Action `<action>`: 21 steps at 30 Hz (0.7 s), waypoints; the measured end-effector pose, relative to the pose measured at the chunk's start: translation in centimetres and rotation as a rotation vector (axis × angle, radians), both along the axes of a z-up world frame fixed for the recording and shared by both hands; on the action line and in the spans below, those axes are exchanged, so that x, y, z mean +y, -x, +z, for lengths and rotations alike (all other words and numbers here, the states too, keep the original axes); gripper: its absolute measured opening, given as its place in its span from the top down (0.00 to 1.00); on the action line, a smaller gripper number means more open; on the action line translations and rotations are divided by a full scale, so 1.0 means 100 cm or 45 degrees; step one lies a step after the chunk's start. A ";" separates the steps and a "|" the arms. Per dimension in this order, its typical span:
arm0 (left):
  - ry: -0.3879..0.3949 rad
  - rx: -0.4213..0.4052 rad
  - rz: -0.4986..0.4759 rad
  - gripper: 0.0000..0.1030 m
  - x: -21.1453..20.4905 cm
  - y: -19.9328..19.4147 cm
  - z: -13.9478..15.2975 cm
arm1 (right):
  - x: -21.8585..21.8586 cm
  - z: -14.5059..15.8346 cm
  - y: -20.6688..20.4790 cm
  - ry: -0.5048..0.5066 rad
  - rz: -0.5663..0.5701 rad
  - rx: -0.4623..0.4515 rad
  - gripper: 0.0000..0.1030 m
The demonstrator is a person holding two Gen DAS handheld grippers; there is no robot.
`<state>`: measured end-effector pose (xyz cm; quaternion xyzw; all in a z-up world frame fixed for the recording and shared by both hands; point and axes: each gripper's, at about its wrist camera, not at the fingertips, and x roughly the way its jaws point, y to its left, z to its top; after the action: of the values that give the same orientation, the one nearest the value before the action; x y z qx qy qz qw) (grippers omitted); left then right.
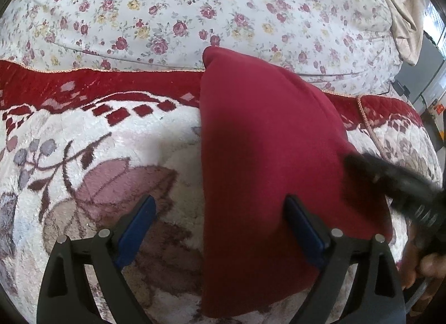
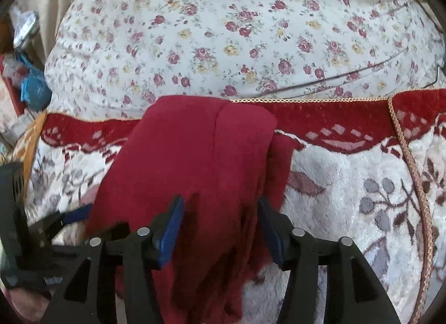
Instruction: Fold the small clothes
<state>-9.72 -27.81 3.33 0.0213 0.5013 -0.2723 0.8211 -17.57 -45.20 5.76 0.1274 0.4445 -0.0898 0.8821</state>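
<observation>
A dark red garment (image 1: 264,156) lies folded into a long strip on a plush red-and-white blanket (image 1: 97,142). My left gripper (image 1: 220,204) stands open over its near end, the left finger above the blanket and the right finger on the cloth. The right gripper (image 1: 390,181) shows as a blurred black shape at the garment's right edge. In the right wrist view the red garment (image 2: 195,151) runs between the blue pads of my right gripper (image 2: 220,204). These pads stand apart and do not press the cloth. The left gripper's blue pad (image 2: 78,215) is at the garment's left edge.
A white quilt with a rose print (image 1: 195,11) rises behind the blanket. Beige cloth (image 1: 404,17) hangs at the far right. Clutter with a blue bag (image 2: 33,89) sits off the bed's left side. A braided trim (image 2: 412,162) crosses the blanket at the right.
</observation>
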 end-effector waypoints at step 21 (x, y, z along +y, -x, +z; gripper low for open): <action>0.209 0.181 -0.103 0.04 -0.010 -0.047 -0.012 | -0.042 -0.035 -0.037 -0.390 0.037 -0.136 0.25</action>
<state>-4.97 -28.77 2.09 -0.0453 0.5331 -0.3463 0.7706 -13.91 -49.38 2.26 0.2586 0.4074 -0.0011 0.8759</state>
